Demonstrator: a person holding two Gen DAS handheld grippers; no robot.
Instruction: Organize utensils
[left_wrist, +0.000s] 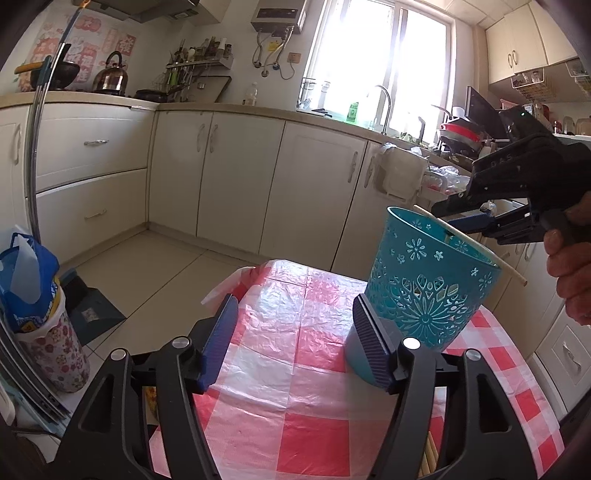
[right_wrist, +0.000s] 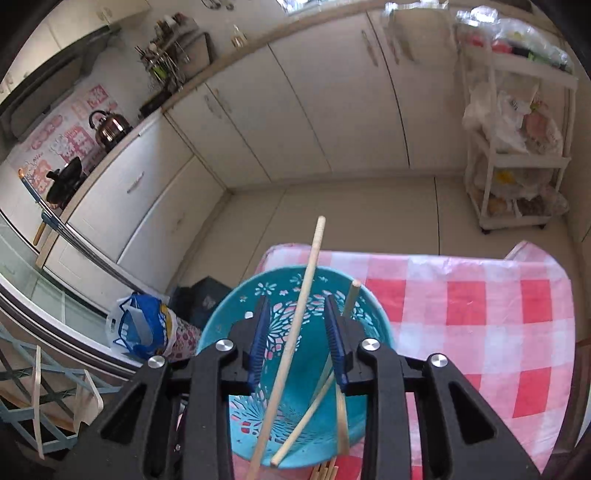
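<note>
A teal perforated holder (left_wrist: 428, 291) stands on the red-and-white checked tablecloth (left_wrist: 295, 369). My left gripper (left_wrist: 295, 343) is open low over the cloth, its right finger beside the holder's base. My right gripper (right_wrist: 297, 339) hovers over the holder's mouth (right_wrist: 295, 369), open, with a wooden chopstick (right_wrist: 295, 343) lying loose between its fingers across the rim. The right gripper also shows in the left wrist view (left_wrist: 480, 218), where the same chopstick (left_wrist: 476, 247) rests across the rim. Other chopsticks (right_wrist: 314, 406) lie inside the holder. More chopsticks (left_wrist: 541, 452) lie on the cloth.
White kitchen cabinets (left_wrist: 236, 170) run behind the table. A floral bin with a blue bag (left_wrist: 33, 295) stands on the floor at left. A white shelf trolley (right_wrist: 517, 155) stands at right. The table edge (right_wrist: 406, 254) is just beyond the holder.
</note>
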